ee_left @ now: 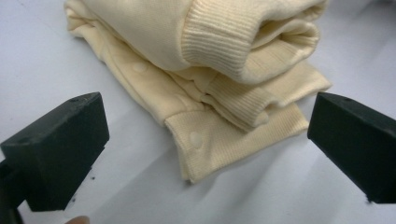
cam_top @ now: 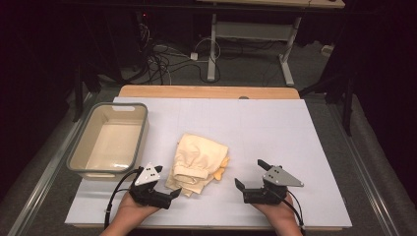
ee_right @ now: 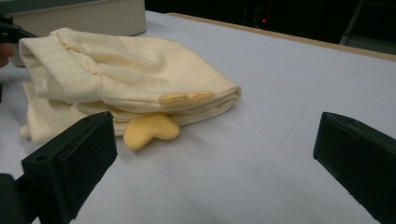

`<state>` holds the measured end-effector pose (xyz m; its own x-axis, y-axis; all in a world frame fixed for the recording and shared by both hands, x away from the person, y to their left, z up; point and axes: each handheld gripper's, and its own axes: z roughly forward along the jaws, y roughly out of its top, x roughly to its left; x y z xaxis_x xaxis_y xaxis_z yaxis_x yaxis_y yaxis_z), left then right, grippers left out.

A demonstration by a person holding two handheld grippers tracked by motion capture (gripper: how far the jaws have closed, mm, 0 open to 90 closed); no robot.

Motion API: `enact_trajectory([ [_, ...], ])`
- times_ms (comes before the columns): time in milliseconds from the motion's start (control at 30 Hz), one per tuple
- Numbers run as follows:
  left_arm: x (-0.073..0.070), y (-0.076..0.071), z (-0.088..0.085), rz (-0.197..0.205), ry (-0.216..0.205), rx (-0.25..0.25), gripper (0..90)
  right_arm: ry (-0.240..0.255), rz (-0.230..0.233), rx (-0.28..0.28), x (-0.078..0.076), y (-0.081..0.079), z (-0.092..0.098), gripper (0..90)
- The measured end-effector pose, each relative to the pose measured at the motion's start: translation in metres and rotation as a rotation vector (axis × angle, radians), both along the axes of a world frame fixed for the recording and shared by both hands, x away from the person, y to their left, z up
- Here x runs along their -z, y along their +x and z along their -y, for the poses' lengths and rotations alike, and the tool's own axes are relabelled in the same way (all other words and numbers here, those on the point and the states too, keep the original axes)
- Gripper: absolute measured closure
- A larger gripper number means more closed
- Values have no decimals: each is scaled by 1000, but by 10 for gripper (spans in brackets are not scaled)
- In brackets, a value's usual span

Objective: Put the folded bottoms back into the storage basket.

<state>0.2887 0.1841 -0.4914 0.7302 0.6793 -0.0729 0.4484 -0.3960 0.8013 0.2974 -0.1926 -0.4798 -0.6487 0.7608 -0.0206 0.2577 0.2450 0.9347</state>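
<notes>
Near the table's front edge, left gripper (cam_top: 169,192) and right gripper (cam_top: 248,178) both gape empty beside the folded cream garment (cam_top: 197,162). Pinching only its ribbed cuff (ee_left: 219,39) would likely unroll the fold.

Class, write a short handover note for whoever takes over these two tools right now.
Left tool: open, jaws at the near edge of the folded cream garment, not touching it.
Right tool: open, holding nothing, to the right of the garment.
Garment lies folded on the white sheet; grey tub to its left holds nothing.
Done: folding looks finished.
Left: likely moving the garment into the tub.
</notes>
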Motion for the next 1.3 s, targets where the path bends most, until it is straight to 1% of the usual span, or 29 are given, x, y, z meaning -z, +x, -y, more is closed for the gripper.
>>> enact_trajectory([
  [67, 1, 1, 0, 3, -4, -6, 0, 6, -23, -1, -1, 4, -2, 5],
  [200, 2, 1, 1, 1, 2, -7, 0, -6, -47, -6, -4, 13, -8, 7],
  [267, 2, 1, 0, 3, -3, -9, 0, 0, -70, -7, -6, 18, -12, 11],
  [367, 2, 1, 0, 3, -7, -13, 0, -9, -92, -7, -6, 26, -18, 17],
  [600, 2, 1, -1, 0, -14, -9, 0, -16, -119, 8, -8, 46, -27, 52],
  [700, 2, 0, -1, 2, -15, -5, 0, -14, -138, 11, -9, 54, -29, 103],
  [833, 2, 0, -1, 2, -15, -4, 0, -24, -160, 10, -9, 66, -32, 173],
  [867, 2, 0, -1, 1, -16, -5, 0, -23, -158, 9, -9, 68, -33, 187],
  [1067, 2, 0, -1, 0, -17, 0, 0, -38, -182, -7, -14, 84, -44, 306],
  [1133, 2, 0, -1, -2, -18, 0, 0, -38, -184, -14, -15, 89, -48, 354],
  [1233, 2, 0, -1, -3, -19, 2, 0, -45, -196, -15, -16, 97, -54, 450],
  [1300, 2, 0, -1, -3, -19, 3, 0, -38, -201, -7, -17, 103, -57, 492],
])
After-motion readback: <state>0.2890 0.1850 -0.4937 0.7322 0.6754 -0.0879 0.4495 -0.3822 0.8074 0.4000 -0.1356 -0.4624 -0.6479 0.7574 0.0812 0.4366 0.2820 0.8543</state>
